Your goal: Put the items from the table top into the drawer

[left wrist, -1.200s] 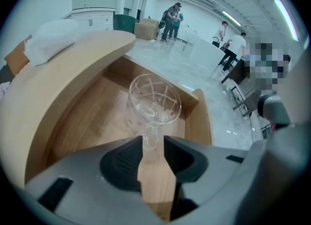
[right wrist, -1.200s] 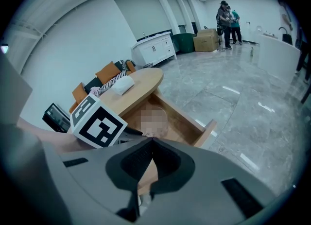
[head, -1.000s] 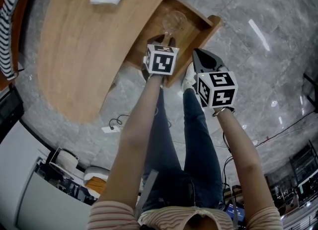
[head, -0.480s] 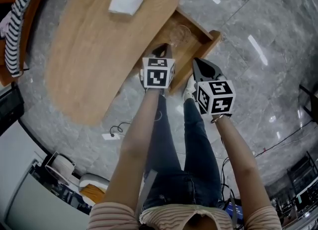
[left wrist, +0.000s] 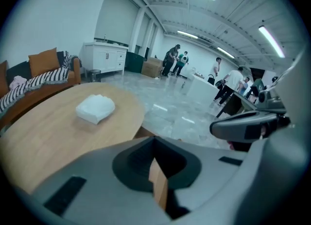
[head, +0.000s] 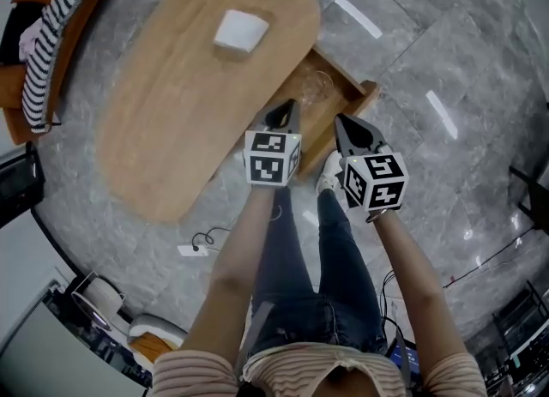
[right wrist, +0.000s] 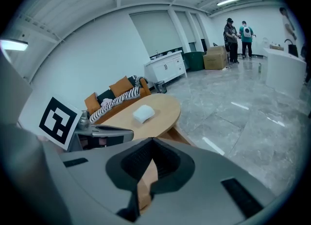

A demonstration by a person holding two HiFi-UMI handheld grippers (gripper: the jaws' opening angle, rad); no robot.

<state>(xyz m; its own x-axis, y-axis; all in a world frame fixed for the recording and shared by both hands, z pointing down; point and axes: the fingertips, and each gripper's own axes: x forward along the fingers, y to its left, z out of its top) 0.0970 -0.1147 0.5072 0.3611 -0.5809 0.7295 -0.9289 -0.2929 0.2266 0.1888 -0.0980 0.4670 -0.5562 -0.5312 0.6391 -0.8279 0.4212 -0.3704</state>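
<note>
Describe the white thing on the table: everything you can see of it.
The white thing looks soft, like a folded cloth or a wad of tissue; which, I cannot tell. It is plain white, roughly square, with rounded, slightly rumpled edges and no visible print. It lies flat on the oval wooden table, towards the end far from the person. It is alone there: only the tabletop touches it, and nothing lies on or against it.

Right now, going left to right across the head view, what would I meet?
Striped blanket → white cloth → left gripper → glass → right gripper.
</note>
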